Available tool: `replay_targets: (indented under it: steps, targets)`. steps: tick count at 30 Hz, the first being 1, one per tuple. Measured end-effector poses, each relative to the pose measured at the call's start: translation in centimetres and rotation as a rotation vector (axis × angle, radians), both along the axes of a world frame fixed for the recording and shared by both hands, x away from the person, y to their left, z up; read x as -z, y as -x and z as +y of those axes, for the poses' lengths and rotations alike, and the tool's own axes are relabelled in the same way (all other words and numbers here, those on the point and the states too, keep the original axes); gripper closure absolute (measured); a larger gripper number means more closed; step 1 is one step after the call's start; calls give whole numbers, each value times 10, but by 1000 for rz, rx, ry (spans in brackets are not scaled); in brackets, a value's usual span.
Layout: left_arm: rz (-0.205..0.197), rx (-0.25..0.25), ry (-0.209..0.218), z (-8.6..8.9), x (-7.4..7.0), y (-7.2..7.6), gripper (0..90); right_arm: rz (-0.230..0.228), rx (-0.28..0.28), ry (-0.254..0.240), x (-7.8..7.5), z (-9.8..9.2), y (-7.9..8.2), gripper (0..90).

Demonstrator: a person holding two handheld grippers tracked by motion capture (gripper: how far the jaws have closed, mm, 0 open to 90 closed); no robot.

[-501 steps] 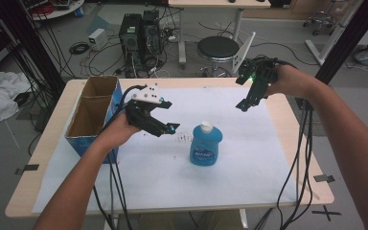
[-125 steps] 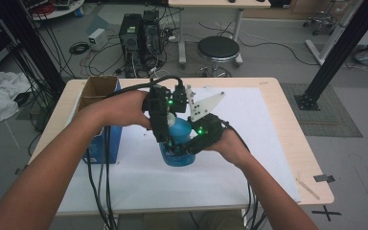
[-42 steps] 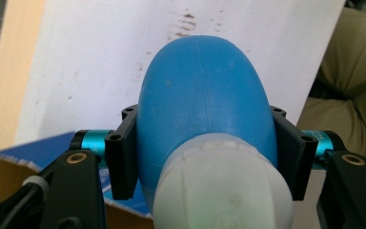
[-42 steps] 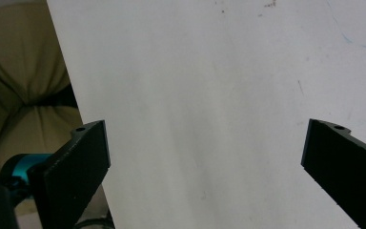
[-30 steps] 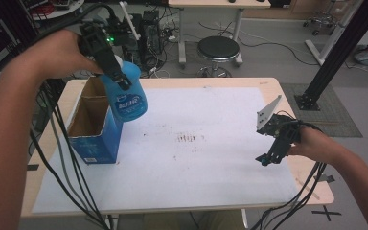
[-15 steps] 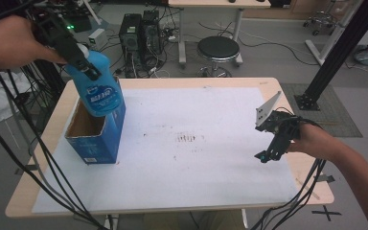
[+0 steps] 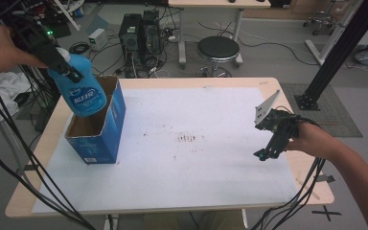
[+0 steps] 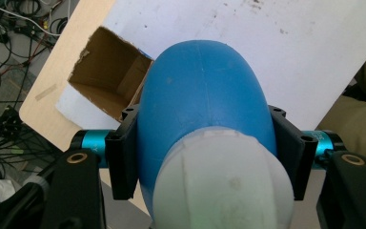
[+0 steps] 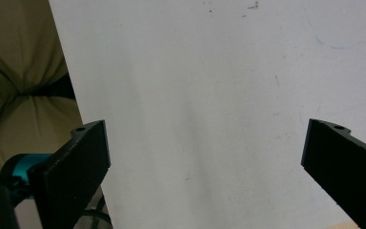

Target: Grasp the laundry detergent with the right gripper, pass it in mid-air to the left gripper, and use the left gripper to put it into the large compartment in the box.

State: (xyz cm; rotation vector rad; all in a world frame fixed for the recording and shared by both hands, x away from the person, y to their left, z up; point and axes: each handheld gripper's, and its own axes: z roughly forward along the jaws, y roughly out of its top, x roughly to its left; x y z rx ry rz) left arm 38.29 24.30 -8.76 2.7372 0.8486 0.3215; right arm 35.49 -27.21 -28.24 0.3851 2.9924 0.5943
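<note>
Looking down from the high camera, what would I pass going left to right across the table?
Blue bottle held in the left tool → open blue box → white sheet with smudges → right tool, open above the sheet.

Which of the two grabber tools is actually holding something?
The left gripper, raised above the open cardboard box, is clamped on a blue bottle. The right gripper, low over the white table sheet, has its jaws wide apart with nothing between them.

A round black stool [image 7: 219, 48] and 2 computer towers [image 7: 140, 31] stand beyond the table [image 7: 278, 91].
</note>
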Motion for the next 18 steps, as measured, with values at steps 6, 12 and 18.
replay_targets:
  steps: [6,12,18]
  targets:
    - [15,-4,-7,11,20,-6,376,2,3,-2,0,-1,0,14]
    - [27,1,-21,17,42,-11,375,3,8,1,1,-1,-1,14]
    - [44,16,-15,21,73,-18,376,9,10,2,5,1,-2,15]
